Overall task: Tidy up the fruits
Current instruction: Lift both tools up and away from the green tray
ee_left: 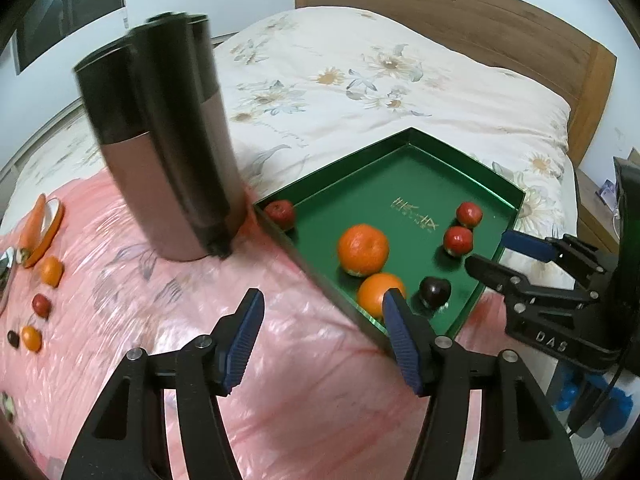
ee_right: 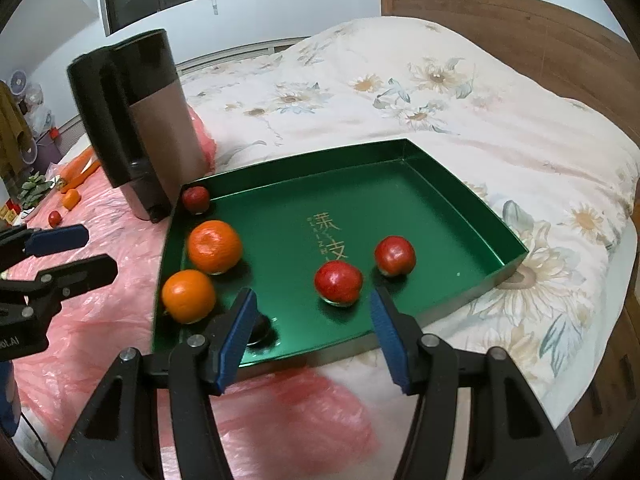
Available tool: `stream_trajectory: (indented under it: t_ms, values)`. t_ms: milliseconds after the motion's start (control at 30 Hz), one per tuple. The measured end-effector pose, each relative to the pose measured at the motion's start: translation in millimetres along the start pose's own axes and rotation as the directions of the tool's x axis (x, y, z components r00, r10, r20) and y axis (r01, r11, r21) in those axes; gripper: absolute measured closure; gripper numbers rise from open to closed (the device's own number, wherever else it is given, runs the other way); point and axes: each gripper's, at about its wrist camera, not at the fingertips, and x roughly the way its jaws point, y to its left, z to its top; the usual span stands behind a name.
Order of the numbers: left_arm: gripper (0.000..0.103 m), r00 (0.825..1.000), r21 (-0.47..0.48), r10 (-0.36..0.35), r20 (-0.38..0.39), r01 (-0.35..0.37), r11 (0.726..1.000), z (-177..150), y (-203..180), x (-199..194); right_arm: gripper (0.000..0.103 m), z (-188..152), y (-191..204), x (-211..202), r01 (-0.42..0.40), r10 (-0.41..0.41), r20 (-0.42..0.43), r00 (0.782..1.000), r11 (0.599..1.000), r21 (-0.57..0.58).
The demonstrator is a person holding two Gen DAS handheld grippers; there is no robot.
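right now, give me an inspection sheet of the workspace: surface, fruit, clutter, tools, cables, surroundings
surface: pink plastic sheet spread over a floral duvet on a bed.
job's things: green tray holds two oranges, three red fruits and one dark fruit; more small fruit lies loose on the sheet at far left.
clutter: tall black and metal jug beside the tray's corner; carrots and leafy greens further back.
grippers: left tool open, nothing between the pads; right tool open, nothing held.
cables: dark cable below the right tool's body.
surroundings: wooden headboard, white wall, dark window.
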Motion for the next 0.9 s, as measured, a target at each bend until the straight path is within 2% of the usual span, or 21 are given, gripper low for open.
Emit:
stream_trajectory:
  t_ms: [433,900]
  values:
    - [0.044,0.998,-0.062,0.047,0.043,-0.045,0.997,-38.0,12.1,-47.5,0.013,-12.6,37.7,-29.6,-0.055,0.055,0.021,0.998,0.998,-0.020]
    - [0.044,0.991,-0.157,0.117,0.065,-0.105,0.982,-80.4,48.5,-92.9,0.012,-20.2,88.0,-54.3,-0.121,0.123,0.025,0.992,0.988,-0.091]
